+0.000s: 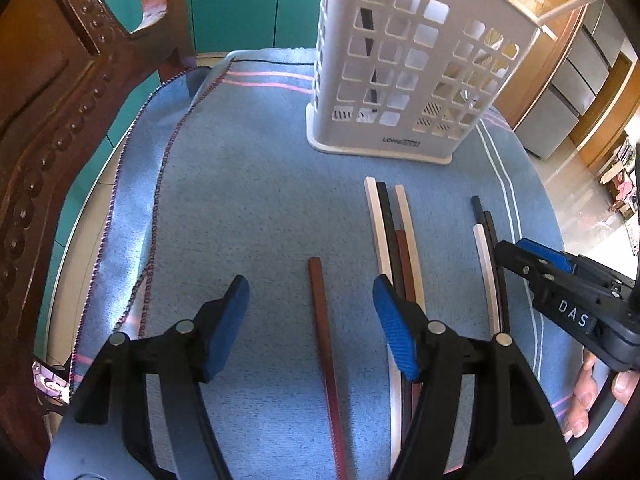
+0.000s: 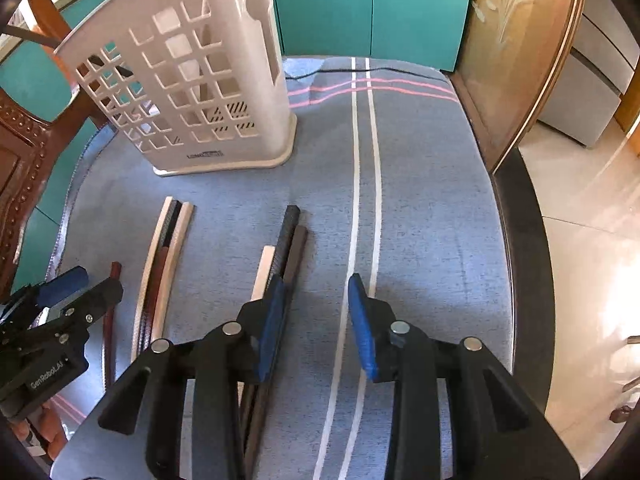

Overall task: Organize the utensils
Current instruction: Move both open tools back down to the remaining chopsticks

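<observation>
A single brown chopstick (image 1: 324,340) lies on the blue cloth (image 1: 248,208), between the fingers of my left gripper (image 1: 311,296). That gripper is open and its blue pads stand well apart from the stick. To its right lies a bundle of white, black, brown and beige chopsticks (image 1: 394,232). Further right lie a white and two black chopsticks (image 2: 288,240). My right gripper (image 2: 317,292) hovers open just right of them, nothing between its pads. The white slotted utensil holder (image 2: 192,80) stands upright at the back with dark sticks inside.
A carved wooden chair (image 1: 48,120) stands close on the left. Teal cabinet doors (image 2: 360,8) rise behind the table. The dark table edge (image 2: 524,280) drops to a tiled floor on the right. A black cable (image 2: 340,70) crosses the cloth's far edge. A person's fingers (image 1: 588,392) show at lower right.
</observation>
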### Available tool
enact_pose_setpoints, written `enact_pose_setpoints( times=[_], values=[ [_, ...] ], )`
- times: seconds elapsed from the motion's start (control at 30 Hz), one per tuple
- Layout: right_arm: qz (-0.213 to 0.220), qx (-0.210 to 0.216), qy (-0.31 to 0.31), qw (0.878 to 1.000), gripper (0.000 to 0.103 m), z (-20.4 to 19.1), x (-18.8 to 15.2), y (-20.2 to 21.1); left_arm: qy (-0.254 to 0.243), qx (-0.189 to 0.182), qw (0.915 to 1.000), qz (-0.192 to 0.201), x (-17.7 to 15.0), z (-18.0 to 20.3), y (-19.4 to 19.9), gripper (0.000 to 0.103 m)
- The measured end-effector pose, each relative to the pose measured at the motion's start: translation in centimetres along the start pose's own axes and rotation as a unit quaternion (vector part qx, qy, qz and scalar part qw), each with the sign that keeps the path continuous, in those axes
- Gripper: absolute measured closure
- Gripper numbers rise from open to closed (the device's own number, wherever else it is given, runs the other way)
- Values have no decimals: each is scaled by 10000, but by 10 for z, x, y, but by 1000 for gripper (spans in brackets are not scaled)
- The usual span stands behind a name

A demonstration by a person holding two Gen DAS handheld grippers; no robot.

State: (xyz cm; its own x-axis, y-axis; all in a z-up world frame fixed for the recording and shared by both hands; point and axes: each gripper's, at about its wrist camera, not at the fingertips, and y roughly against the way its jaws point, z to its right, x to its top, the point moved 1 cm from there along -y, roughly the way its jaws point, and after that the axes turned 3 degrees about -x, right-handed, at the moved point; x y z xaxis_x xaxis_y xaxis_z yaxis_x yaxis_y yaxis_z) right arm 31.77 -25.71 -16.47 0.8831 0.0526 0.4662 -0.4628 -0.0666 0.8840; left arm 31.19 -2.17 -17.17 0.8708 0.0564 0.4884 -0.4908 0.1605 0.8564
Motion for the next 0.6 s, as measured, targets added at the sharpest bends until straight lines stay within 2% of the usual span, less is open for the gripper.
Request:
enact_pose_setpoints(
  times=[0.07,0.2,0.27,0.3,0.37,0.47,0.6],
  values=[
    [-2,42,55,10000,68,-4,0,-2,-19,0,10000,-17,-1,2,-1,38],
    [4,-169,338,9993,69,-16,-5,-3,-86,29,10000,-13,-5,4,0,38],
    [-1,-213,323,9993,81,-15,-7,-3,-50,31,10000,-33,-6,1,0,38],
    [-9,-251,282,9993,91,-13,-6,-2,-15,12,10000,-52,-6,-2,0,39],
    [-71,-164,185,9997,91,-7,-4,-4,80,-35,9999,-72,-5,-8,1,44],
    [-80,-120,162,9998,92,-3,-5,-4,193,-92,9997,-84,-4,-14,2,45],
    [-54,-196,265,9994,91,-5,-4,-5,81,41,9999,-114,-8,-6,0,45]
  ],
)
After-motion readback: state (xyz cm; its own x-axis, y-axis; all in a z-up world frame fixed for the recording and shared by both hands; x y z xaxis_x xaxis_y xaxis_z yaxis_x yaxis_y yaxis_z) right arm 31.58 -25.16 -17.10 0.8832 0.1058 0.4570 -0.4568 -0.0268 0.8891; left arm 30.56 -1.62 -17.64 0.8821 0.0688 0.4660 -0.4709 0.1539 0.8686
